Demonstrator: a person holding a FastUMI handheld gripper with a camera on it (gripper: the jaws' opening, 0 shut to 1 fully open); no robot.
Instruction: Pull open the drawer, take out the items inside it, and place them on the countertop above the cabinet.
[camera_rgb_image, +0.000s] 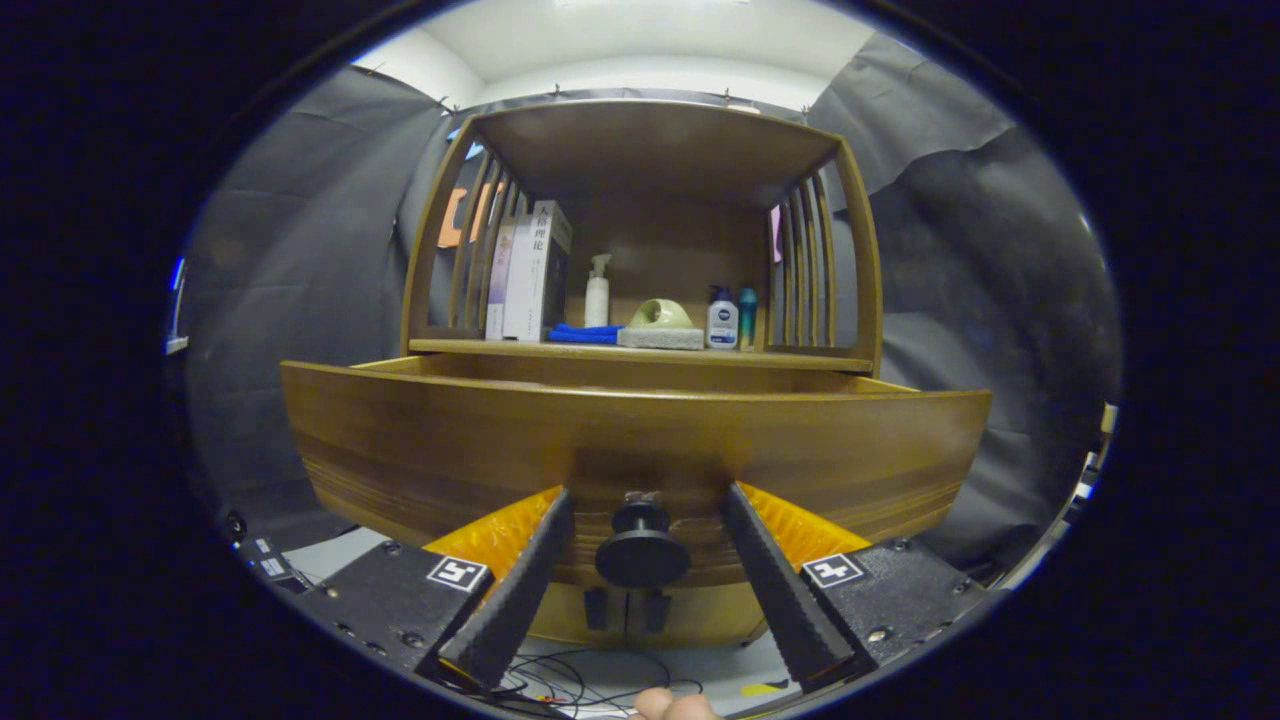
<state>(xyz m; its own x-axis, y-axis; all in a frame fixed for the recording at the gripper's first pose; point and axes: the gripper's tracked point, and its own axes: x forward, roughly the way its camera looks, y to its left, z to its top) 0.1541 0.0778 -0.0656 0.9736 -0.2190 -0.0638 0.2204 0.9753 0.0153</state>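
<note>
Two fingers of the gripper (641, 500) are standing wide apart, one on either side of the drawer knob (641, 548), neither touching it. The knob is sitting between them, a dark round disc on a short stem, sticking out from the front of the drawer (480, 440). The drawer is standing pulled out from the wooden cabinet (640, 160), its front panel filling the space just beyond the fingertips; what is lying inside is hidden behind that panel. Above and behind the knob, the countertop (640, 352) is carrying several things: books (530, 270) leaning at the left, then a white spray bottle (597, 292), a blue cloth (585, 334), a green holder on a grey pad (660, 325) and two small bottles (730, 320). Below the knob, fingertips of a person's hand (675, 705) are showing.
</note>
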